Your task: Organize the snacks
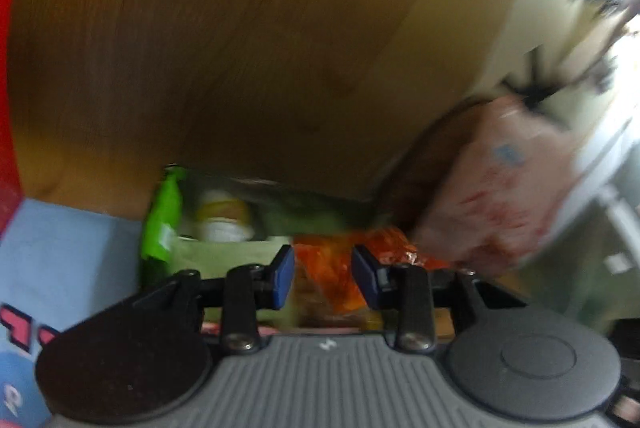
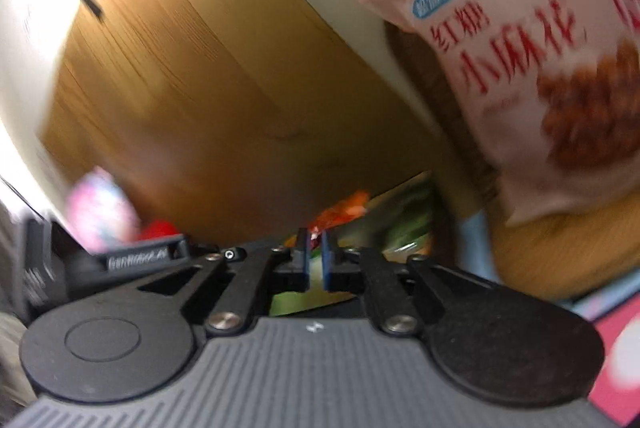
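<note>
On the wooden table [image 1: 224, 39] the left gripper [image 1: 323, 276] spreads its jaws around the orange snack packet [image 1: 332, 268], seemingly to grab it, while the right gripper [image 2: 315, 260], nearly closed, pinches that packet's corner beside the pink bag [image 2: 540, 67] leaning in the basket [image 2: 560, 260].

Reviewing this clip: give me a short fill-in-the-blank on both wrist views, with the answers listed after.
1. The packet between the left gripper fingers is ____ in colour.
2. The large pink bag is printed with ____ lettering.
3. The right gripper fingers are nearly ____.
4. The table surface is made of ____.

Answers: orange; red; closed; wood
</note>
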Tool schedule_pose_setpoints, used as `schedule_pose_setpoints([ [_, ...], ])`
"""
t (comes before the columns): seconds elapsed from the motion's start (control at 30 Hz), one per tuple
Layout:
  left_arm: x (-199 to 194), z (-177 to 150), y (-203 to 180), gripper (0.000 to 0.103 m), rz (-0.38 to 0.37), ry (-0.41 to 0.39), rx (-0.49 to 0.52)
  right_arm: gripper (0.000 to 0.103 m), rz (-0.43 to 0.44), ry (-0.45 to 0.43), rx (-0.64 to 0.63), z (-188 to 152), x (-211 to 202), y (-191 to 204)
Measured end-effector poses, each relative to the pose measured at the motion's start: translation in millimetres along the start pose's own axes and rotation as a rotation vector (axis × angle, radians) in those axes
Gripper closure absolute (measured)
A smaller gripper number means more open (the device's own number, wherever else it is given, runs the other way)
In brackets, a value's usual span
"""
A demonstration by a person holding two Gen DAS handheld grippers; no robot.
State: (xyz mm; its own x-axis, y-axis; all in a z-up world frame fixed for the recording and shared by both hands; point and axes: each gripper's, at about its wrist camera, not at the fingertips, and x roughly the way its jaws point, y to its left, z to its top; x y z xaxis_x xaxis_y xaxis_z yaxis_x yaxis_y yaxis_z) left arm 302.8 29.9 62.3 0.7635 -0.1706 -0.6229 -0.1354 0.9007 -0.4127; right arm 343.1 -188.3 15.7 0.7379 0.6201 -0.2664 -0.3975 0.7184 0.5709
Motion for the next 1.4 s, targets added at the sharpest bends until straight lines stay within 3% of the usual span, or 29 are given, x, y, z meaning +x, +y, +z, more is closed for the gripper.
schedule_pose_setpoints([
  [0.1, -1.0, -9.9, 5.6, 0.070, 0.044, -0.008, 0.016, 0.090, -0.030, -0.010, -0.085, -8.2, -3.8, -4.2],
  [0.23, -23.2, -23.9, 4.6, 0.070, 0.096, -0.045, 0.030, 0.089, -0.025, -0.018, -0.091, -21.9, -19.6, -6.5],
  [0.33, -50.3, -44.1, -9.4, 0.064, 0.150, -0.098, 0.086, 0.088, -0.012, -0.007, -0.091, -29.9, -30.5, 2.5],
  [0.47, -82.9, -71.2, -32.5, 0.055, 0.226, -0.155, 0.153, 0.075, -0.018, -0.007, -0.121, -47.7, -56.3, 19.5],
  [0.53, -95.3, -85.4, -41.8, 0.051, 0.261, -0.173, 0.176, 0.074, -0.039, -0.012, -0.142, -60.7, -69.6, 26.7],
  [0.67, -109.0, -119.8, -57.0, 0.037, 0.399, -0.176, 0.224, 0.063, -0.085, -0.024, -0.177, -84.7, -96.0, 35.4],
  [0.77, -114.7, -143.2, -65.3, 0.017, 0.488, -0.194, 0.261, 0.059, -0.145, -0.055, -0.209, -103.2, -113.9, 39.3],
  [0.83, -118.3, -158.2, -69.3, 0.014, 0.528, -0.200, 0.287, 0.056, -0.167, -0.051, -0.206, -112.7, -120.7, 39.8],
  [1.07, -118.6, -190.4, -66.5, 0.001, 0.579, -0.166, 0.285, 0.049, -0.202, 0.038, -0.216, -140.8, -125.8, 40.3],
  [1.17, -119.6, -197.6, -62.6, 0.000, 0.587, -0.163, 0.264, 0.033, -0.199, 0.009, -0.266, -147.2, -132.4, 47.0],
  [1.4, -120.4, -208.8, -51.0, 0.000, 0.609, -0.147, 0.225, 0.032, -0.193, 0.021, -0.236, -144.9, -130.3, 41.0],
])
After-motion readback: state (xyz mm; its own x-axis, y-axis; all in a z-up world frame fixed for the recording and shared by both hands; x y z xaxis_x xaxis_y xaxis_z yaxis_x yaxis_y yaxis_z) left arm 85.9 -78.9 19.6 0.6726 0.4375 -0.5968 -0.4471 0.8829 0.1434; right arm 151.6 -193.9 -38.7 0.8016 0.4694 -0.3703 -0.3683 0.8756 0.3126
